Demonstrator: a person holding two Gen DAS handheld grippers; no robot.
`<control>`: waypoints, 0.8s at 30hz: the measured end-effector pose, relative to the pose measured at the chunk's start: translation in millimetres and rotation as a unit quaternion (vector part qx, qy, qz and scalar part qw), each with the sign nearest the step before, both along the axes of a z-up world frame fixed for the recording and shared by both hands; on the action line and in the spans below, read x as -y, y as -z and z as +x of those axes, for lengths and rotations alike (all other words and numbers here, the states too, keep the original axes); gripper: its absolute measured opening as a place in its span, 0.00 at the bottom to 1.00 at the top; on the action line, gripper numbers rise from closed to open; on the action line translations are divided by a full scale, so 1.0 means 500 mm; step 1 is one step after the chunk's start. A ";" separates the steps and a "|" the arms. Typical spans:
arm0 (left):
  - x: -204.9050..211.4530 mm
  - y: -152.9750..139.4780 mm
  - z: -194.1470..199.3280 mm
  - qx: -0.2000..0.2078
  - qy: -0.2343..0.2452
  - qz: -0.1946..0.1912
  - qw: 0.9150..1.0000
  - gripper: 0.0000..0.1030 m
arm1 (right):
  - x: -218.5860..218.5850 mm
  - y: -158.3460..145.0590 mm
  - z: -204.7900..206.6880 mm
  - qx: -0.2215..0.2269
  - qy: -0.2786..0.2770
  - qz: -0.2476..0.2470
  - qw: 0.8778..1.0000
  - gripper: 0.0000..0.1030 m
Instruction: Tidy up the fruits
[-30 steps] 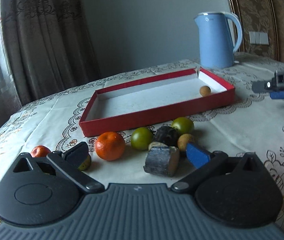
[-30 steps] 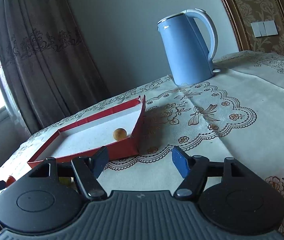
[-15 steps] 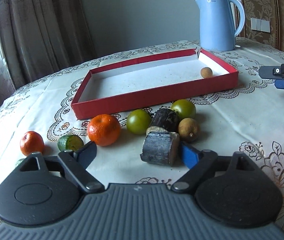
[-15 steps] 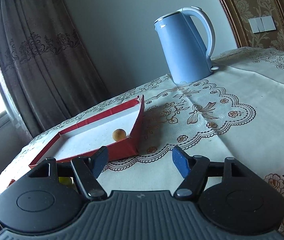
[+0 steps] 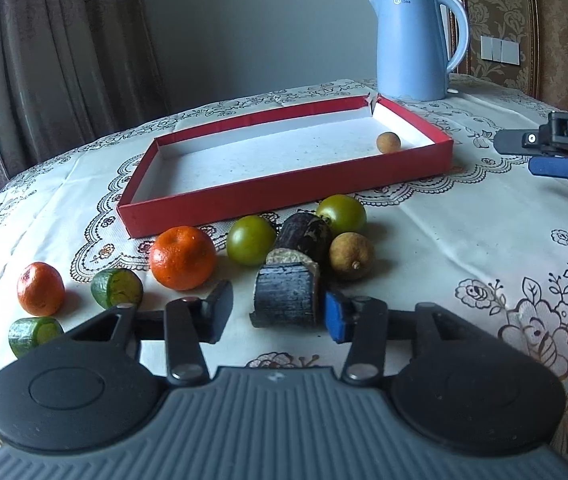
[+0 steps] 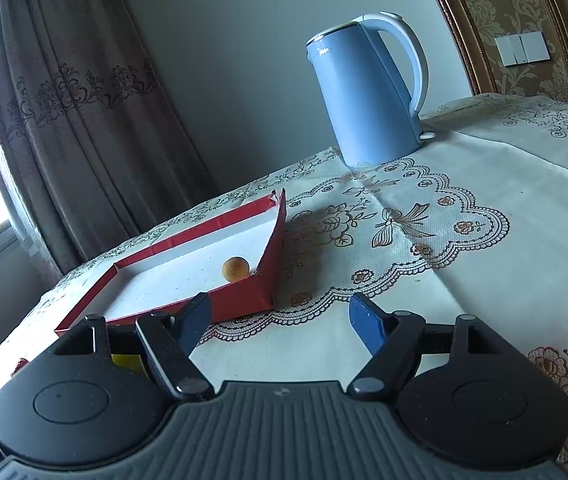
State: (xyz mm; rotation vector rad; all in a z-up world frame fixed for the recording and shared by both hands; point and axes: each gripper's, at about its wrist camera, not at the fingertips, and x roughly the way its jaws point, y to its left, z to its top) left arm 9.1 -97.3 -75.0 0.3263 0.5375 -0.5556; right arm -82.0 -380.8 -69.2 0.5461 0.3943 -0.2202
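- Fruit lies loose on a patterned tablecloth (image 5: 463, 232), grouped just near of a shallow red tray (image 5: 284, 196) with a white floor.
- Inside the tray, one small tan round fruit (image 5: 388, 142) sits at the far right end, close to the right wall; the right wrist view shows it in the tray's near corner (image 6: 236, 269).
- At the near edge of the group, a dark cut stalk piece (image 5: 285, 294) lies on its side between the fingers of the left gripper (image 5: 278, 314).
- The left gripper's jaws are closing around that piece: the blue pad on the right sits against or just beside its end, while a gap shows between the black pad on the left and the piece.
- Behind the piece lie a second dark stalk piece (image 5: 307, 232), two green round fruits (image 5: 251, 240) (image 5: 341, 213) and a brownish longan-like fruit (image 5: 351, 255).
- To the left are a large mandarin (image 5: 182, 257), a small mandarin (image 5: 40, 289) and two green cut pieces (image 5: 116, 288) (image 5: 34, 334).
- The right gripper (image 6: 280, 322) hovers over bare cloth to the right of the tray, fingers spread and opening, with nothing between them.
- A blue kettle (image 5: 415, 44) stands at the far side, beyond the tray.
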 end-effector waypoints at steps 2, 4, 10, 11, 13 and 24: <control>0.000 0.001 0.001 -0.002 -0.001 0.001 1.000 0.33 | 0.000 0.001 0.000 -0.001 0.000 0.000 1.000 0.73; -0.001 0.001 0.002 -0.003 -0.002 0.000 1.000 0.31 | 0.000 0.001 0.001 -0.002 0.001 0.001 1.000 0.73; -0.007 -0.002 0.002 -0.004 -0.017 -0.006 1.000 0.29 | 0.000 0.001 0.002 -0.005 0.001 0.002 1.000 0.73; -0.010 -0.004 0.002 -0.007 -0.022 -0.010 1.000 0.29 | -0.001 0.000 0.001 -0.005 0.001 0.002 1.000 0.73; -0.014 -0.008 0.004 -0.012 -0.035 -0.013 0.999 0.29 | 0.000 0.000 0.002 -0.005 0.001 0.002 1.000 0.73; -0.020 -0.073 0.046 0.015 -0.118 -0.033 0.992 0.29 | -0.004 0.000 0.008 -0.018 0.004 -0.003 1.000 0.73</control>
